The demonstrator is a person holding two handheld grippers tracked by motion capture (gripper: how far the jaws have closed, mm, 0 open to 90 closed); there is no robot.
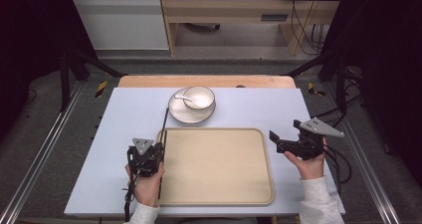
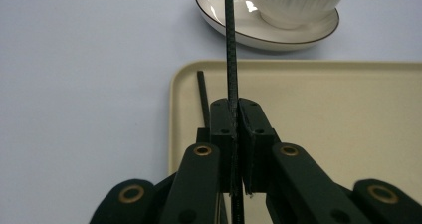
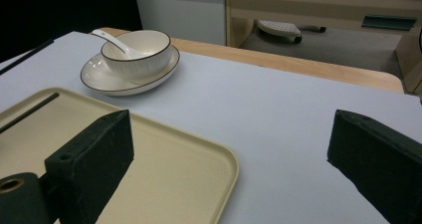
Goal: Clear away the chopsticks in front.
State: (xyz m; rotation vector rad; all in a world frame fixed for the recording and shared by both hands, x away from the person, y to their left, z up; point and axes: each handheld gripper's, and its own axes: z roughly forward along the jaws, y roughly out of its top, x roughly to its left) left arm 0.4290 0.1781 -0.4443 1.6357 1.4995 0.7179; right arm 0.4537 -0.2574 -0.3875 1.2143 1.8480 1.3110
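- High view: the left gripper (image 1: 147,157) sits at the lower left of the frame, over the left rim of the beige tray (image 1: 219,196), clenched on 1 thin black chopstick (image 1: 164,120) whose tip runs up toward the saucer (image 1: 180,115).
- In the left gripper view the jaws are pressed together on that chopstick, which rises through the centre of the frame to the top edge; a second chopstick (image 2: 203,97) lies left of it, seemingly along the tray's left rim, though whether it rests in the tray I cannot tell.
- The right gripper (image 1: 282,140) hangs at the right of the high view, just off the tray's right edge; in the right gripper view its jaws stand wide apart with nothing between them.
- The bowl (image 1: 199,96) with a white spoon (image 1: 183,98) stands on the saucer at the upper centre, above the tray.
- Judged step: placing the chopsticks on the tray, with 1 seemingly down and 1 in the grip.
- Next move probably calls for lowering the held stick flat beside the other, parallel to it, then releasing gently so it does not roll.
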